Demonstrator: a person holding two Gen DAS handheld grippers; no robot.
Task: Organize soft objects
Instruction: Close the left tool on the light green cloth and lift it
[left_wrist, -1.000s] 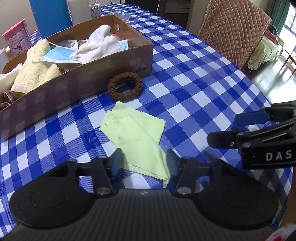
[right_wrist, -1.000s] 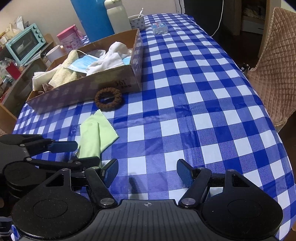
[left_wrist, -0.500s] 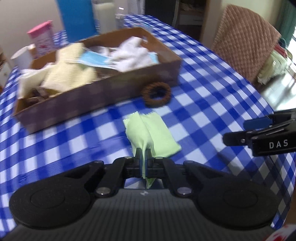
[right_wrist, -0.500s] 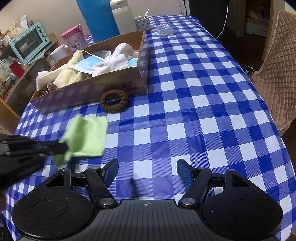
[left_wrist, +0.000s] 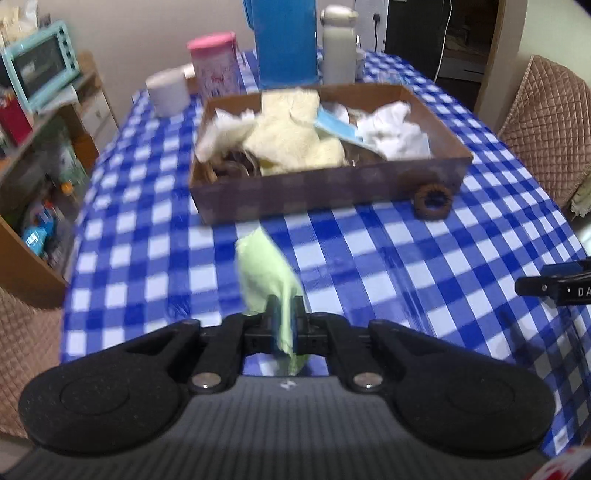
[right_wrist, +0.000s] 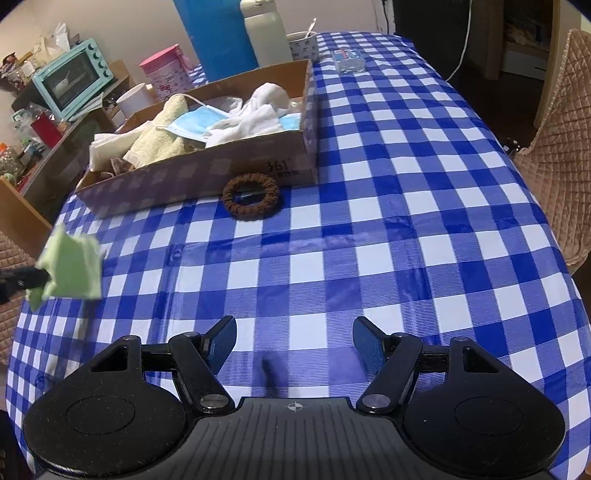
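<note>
- Left gripper (left_wrist: 283, 320) is clamped on the green cloth (left_wrist: 266, 275), held in the air above the checked table (left_wrist: 406, 258), short of the box (left_wrist: 325, 192).
- Right gripper (right_wrist: 294, 345) has its jaws apart with nothing between them.
- Only the right view shows the box's "361" print and the scrunchie (right_wrist: 251, 196) clearly; the left view is blurred.

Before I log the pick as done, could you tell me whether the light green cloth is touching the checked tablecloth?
Apart. In the right wrist view the light green cloth hangs from the left gripper, shut on it, with checked tablecloth visible beneath its lower edge.
</note>
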